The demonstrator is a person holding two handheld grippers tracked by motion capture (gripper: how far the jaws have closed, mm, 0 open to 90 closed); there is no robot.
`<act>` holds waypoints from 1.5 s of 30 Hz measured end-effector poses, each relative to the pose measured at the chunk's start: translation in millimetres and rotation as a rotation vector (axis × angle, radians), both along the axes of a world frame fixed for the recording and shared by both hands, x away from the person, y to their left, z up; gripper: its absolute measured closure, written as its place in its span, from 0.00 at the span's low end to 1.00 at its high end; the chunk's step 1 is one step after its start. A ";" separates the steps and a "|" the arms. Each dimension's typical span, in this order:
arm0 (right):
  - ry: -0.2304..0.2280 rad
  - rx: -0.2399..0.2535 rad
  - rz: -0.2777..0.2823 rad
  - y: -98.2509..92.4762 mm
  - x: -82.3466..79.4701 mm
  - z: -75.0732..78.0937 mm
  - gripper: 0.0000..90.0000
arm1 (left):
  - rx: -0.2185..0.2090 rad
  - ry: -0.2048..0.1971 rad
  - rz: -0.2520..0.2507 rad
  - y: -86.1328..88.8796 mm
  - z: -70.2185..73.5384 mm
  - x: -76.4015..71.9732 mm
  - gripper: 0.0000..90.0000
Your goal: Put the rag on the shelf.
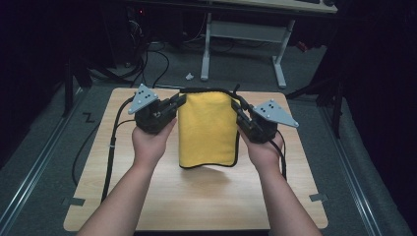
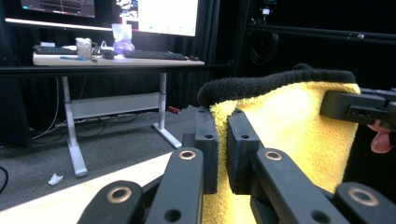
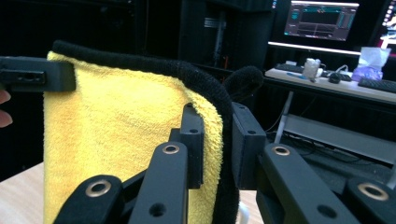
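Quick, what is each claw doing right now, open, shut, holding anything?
Left claw: shut on the top left corner of the yellow towel.
Right claw: shut on the towel's top right corner; the towel hangs between them above the table.

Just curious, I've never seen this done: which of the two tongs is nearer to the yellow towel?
Neither: both hold it. The left tongs pinch the top left corner of the yellow towel, the right tongs its top right corner, so it hangs between them above the table.

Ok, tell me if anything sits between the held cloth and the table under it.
Nothing visible. The cloth hangs from the left gripper and right gripper, and the table beneath shows bare wood and the cloth's shadow.
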State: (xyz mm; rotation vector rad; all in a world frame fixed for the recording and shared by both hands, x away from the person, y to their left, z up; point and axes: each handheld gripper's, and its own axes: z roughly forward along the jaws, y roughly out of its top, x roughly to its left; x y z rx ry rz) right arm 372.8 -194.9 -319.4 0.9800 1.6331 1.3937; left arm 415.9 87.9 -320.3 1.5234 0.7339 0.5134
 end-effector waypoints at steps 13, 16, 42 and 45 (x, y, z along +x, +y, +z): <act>0.029 0.026 -0.012 -16.9 55.4 4.3 0.87 | 0.069 0.016 0.056 -19.7 5.5 51.7 0.94; 0.031 0.018 -0.009 -17.5 66.1 5.4 0.87 | 0.086 0.002 0.068 -21.0 6.6 59.5 0.94; 0.238 -0.149 0.011 -16.6 128.2 -65.8 0.88 | 0.221 0.282 0.007 -14.6 -80.5 125.7 0.95; 0.258 -0.147 0.019 -18.5 129.0 -67.3 0.87 | 0.217 0.301 -0.011 -14.0 -84.9 125.5 0.95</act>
